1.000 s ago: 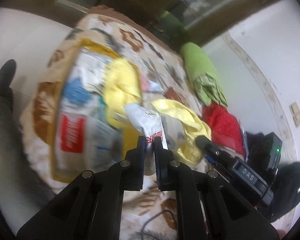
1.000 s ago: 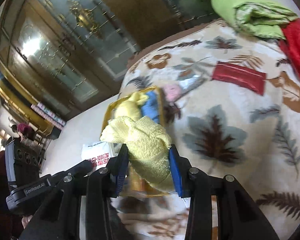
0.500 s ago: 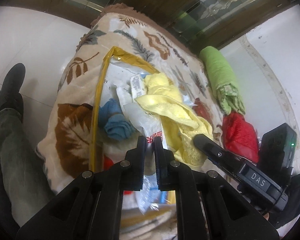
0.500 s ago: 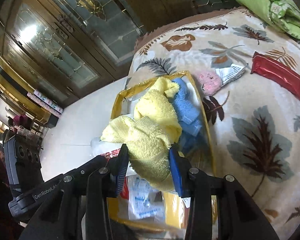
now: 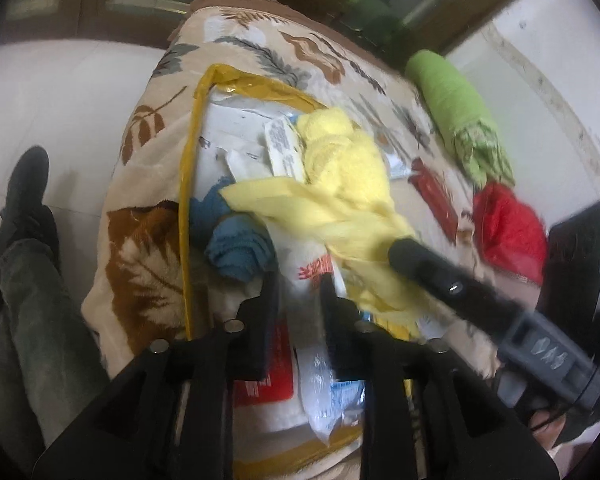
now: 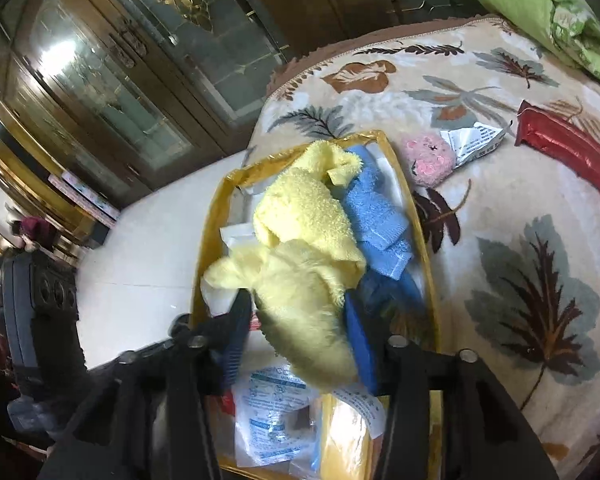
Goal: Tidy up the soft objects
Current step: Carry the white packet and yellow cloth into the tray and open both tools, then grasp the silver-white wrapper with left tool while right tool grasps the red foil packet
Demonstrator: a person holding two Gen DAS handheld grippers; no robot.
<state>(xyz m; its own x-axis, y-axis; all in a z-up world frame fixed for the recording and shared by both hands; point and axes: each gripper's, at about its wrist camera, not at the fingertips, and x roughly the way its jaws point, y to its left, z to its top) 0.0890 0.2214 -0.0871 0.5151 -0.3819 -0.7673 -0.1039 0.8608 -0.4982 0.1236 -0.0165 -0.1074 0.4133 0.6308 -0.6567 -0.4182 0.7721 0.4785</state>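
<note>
Left claw: the left claw (image 5: 298, 280) is opening, its jaws standing at a narrow gap; a white plastic packet (image 5: 314, 268) with red print is lying between them, and the blur is hiding whether the pads are pressing on it.
Right claw: the right claw (image 6: 296, 316) is opening to about a middling gap; the pale yellow towel (image 6: 300, 304) is sitting between the blue pads, touching the right-hand one, with a sliver of space showing at the left-hand one.
Container: a clear storage bag with yellow trim (image 6: 428, 256) is lying open on the leaf-patterned blanket (image 6: 520, 240) of the bed.
Contents: a second, brighter yellow towel (image 6: 304, 208), a blue cloth (image 6: 376, 220), and several sealed white-and-blue packets (image 6: 272, 412) are piling up inside the bag.
Outside the bag: a pink fluffy ball (image 6: 428, 158), a crumpled printed wrapper (image 6: 472, 142) and a red foil pouch (image 6: 568, 148) are resting on the blanket; a green rolled quilt (image 5: 456, 108) and a red bundle (image 5: 508, 228) are lying farther off.
Writing: the red print on the packet and the small text on the other packets are showing too blurred to read.
</note>
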